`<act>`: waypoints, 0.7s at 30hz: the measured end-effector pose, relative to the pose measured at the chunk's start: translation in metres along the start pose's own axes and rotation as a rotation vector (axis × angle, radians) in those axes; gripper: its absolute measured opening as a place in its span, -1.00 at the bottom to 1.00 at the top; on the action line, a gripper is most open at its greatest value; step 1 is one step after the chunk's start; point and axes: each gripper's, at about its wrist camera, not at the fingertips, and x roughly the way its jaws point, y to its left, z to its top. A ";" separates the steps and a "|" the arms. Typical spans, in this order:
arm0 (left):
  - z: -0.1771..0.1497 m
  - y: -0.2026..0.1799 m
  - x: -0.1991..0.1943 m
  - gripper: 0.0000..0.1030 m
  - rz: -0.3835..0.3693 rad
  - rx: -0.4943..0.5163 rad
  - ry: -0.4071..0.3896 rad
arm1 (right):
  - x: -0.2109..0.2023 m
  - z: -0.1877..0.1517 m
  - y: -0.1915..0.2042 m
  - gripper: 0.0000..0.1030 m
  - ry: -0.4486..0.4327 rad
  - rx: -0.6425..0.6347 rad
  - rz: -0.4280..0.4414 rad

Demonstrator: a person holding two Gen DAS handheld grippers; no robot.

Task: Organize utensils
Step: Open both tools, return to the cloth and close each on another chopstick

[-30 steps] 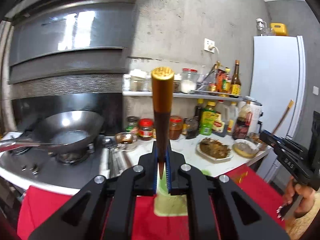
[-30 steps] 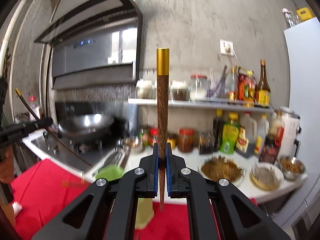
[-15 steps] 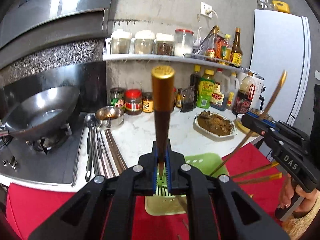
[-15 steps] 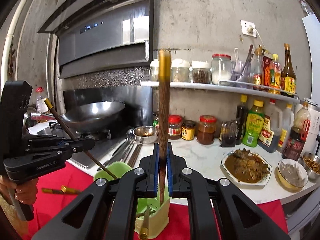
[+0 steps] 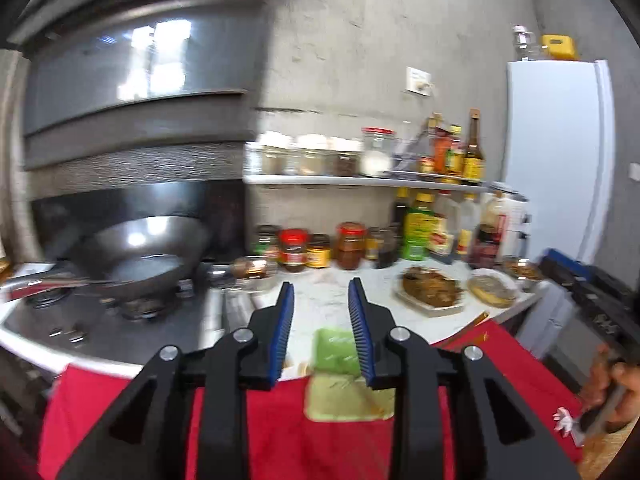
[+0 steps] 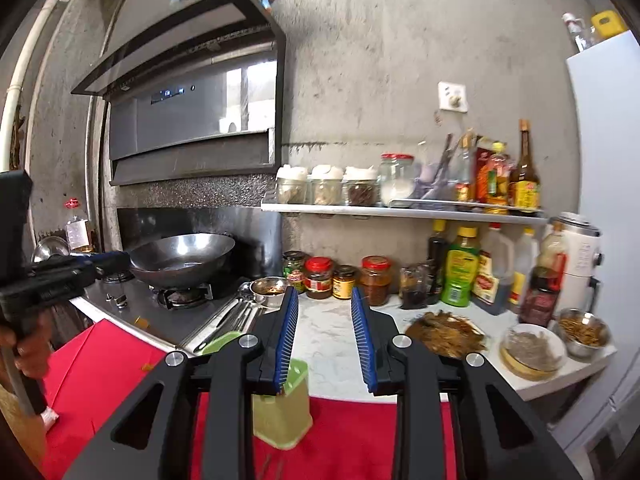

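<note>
Green holder (image 6: 282, 408) below both empty grippers.
Left gripper (image 5: 321, 330) and right gripper (image 6: 325, 340) gape; spoons (image 6: 230, 320) lie left, lengthwise.

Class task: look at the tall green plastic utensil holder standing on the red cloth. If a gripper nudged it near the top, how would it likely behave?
The tall green plastic utensil holder looks narrow and upright, so it may tip. Thin plastic suggests it is light and could slide on the red cloth. Its contents are not visible, so weight is uncertain.
</note>
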 end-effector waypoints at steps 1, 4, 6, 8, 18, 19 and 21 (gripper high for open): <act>-0.006 0.001 -0.010 -0.42 0.026 -0.001 0.001 | -0.008 -0.005 -0.001 -0.43 0.004 0.002 0.001; -0.037 0.006 -0.034 -0.42 0.108 0.004 0.040 | -0.039 -0.033 0.002 -0.42 0.030 -0.005 0.002; -0.064 0.010 -0.047 -0.42 0.138 0.000 0.079 | -0.053 -0.055 0.008 -0.42 0.058 -0.027 0.001; -0.096 0.012 -0.058 -0.42 0.164 -0.003 0.129 | -0.063 -0.076 0.013 -0.42 0.087 -0.047 0.002; -0.219 0.006 -0.071 -0.42 0.202 -0.042 0.349 | -0.086 -0.190 0.045 -0.42 0.305 -0.021 0.032; -0.226 0.004 -0.069 -0.42 0.191 -0.047 0.369 | -0.083 -0.197 0.047 -0.42 0.328 -0.013 0.037; -0.238 0.000 -0.066 -0.42 0.168 -0.056 0.404 | -0.077 -0.211 0.053 -0.42 0.375 -0.005 0.042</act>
